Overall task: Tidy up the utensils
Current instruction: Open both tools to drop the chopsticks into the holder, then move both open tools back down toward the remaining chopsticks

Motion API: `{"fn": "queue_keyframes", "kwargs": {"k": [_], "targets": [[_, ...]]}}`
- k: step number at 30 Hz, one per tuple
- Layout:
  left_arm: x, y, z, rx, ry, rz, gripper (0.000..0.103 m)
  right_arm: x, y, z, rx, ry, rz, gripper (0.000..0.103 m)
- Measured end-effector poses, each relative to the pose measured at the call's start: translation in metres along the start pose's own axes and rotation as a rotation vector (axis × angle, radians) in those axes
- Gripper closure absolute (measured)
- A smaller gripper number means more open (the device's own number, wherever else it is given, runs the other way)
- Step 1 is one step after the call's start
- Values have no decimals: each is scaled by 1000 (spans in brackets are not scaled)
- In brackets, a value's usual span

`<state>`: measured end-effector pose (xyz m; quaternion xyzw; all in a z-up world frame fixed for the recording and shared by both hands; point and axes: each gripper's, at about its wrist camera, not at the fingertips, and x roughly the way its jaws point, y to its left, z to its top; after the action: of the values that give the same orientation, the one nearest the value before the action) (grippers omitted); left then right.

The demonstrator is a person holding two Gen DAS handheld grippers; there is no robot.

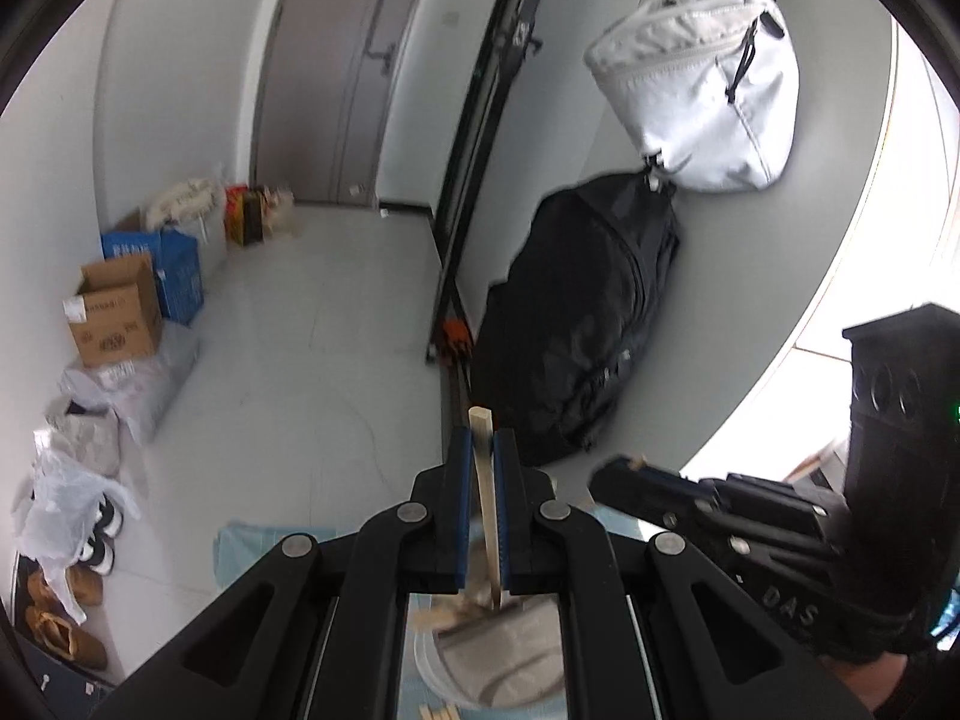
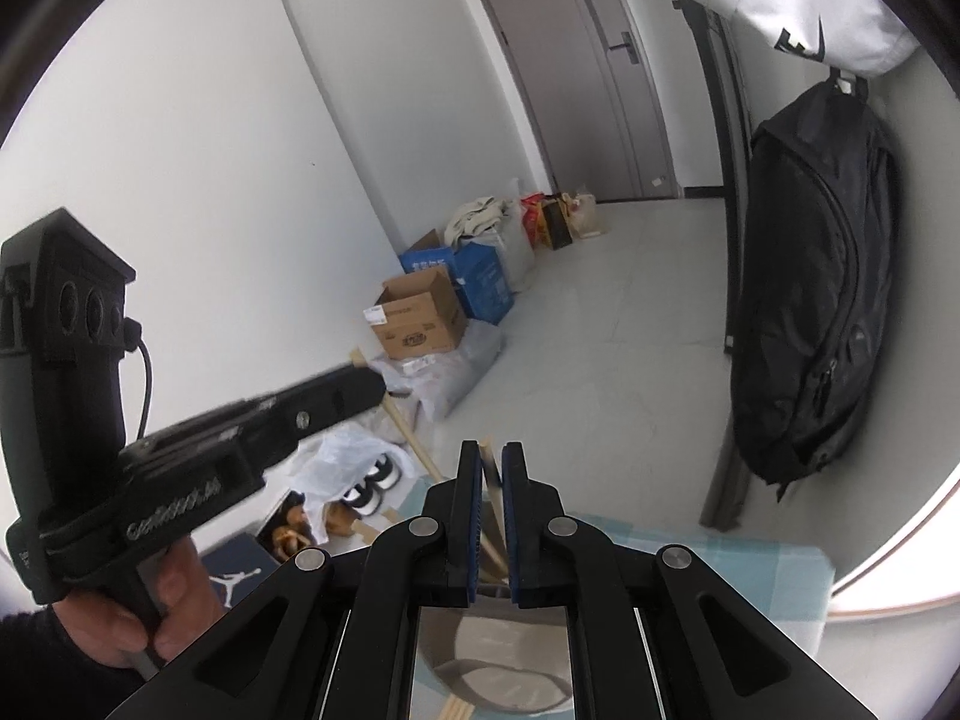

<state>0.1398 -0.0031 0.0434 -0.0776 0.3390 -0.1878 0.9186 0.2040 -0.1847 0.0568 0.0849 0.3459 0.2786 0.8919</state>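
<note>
Both tongs are clamped on wooden chopsticks: the left tongs (image 1: pixel 486 450) grip one (image 1: pixel 485 468) at lower centre, the right tongs (image 2: pixel 493 462) a pair (image 2: pixel 489 468). The sticks are light, stiff and slippery, so they are best pinched mid-shaft above the grey cup (image 1: pixel 510 660) at the bottom edge.

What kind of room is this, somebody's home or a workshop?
Most likely the entry hall of a home. A grey door stands at the far end, shoes and cardboard boxes line the wall, and a black backpack hangs beside it.

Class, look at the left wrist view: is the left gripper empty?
No: the left gripper is shut on a pale wooden stick that stands up between its blue pads.
</note>
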Motion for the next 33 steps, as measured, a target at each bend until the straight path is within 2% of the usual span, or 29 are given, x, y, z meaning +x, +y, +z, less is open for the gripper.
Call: {"fn": "queue_keyframes", "kwargs": {"k": [4,7,9,10,11,13,15,17,24,27,33], "targets": [[-3,6,-5,-18,62,-11,98,9,6,-4,-5,37,7,95],[-10,12,-5,-51,84,-26,87,10,11,-7,-9,41,16,94],[-19,15,-4,-78,76,-49,85,6,12,-8,3,33,39,91],[-25,17,-3,-91,60,-47,79,2,13,-9,8,22,42,82],[-29,18,-1,-97,49,-34,66,-2,14,-10,13,8,44,66],[-39,19,-1,-111,13,-14,52,-12,15,-13,29,-22,47,51],[-48,20,-1,-117,-18,2,52,-21,17,-17,41,-37,47,51],[-56,21,-3,-134,-30,28,52,-32,16,-21,53,-59,39,40],[-68,17,-15,-148,-39,84,51,-63,20,-39,65,-95,15,33],[-74,10,-23,-147,-52,110,40,-74,23,-47,66,-106,14,29],[-89,-9,-40,-113,-98,142,37,-94,41,-64,27,-138,4,23]]}}
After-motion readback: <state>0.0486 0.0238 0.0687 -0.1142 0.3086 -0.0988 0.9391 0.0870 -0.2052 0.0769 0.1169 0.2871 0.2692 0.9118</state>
